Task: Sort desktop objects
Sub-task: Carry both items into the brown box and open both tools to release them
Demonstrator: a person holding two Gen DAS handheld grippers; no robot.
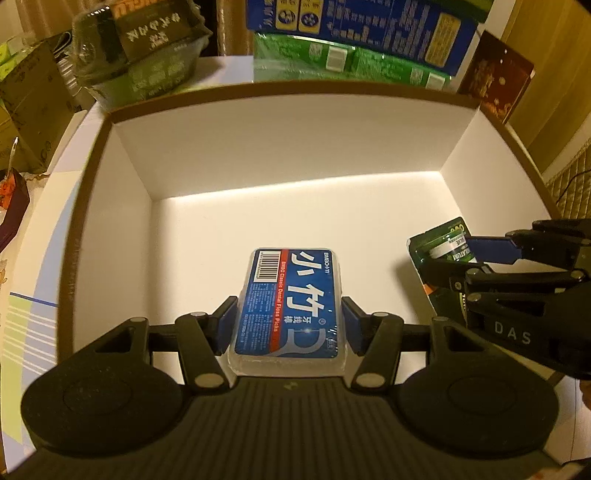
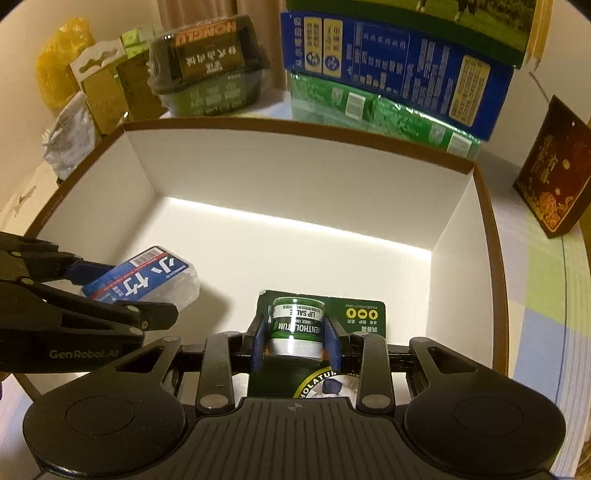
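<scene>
The left gripper [image 1: 288, 325] is clamping a floss box [image 1: 290, 306] at 6 o'clock over the white box [image 1: 295, 147]. The right gripper [image 2: 295, 343] is clamping a lip-balm pack [image 2: 297, 326] at 3 o'clock from it. Cartons [image 1: 354, 33] are standing at 12 o'clock beyond.

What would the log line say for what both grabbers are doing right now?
left gripper: shut on floss picks box | right gripper: shut on lip balm pack | both over white box
</scene>
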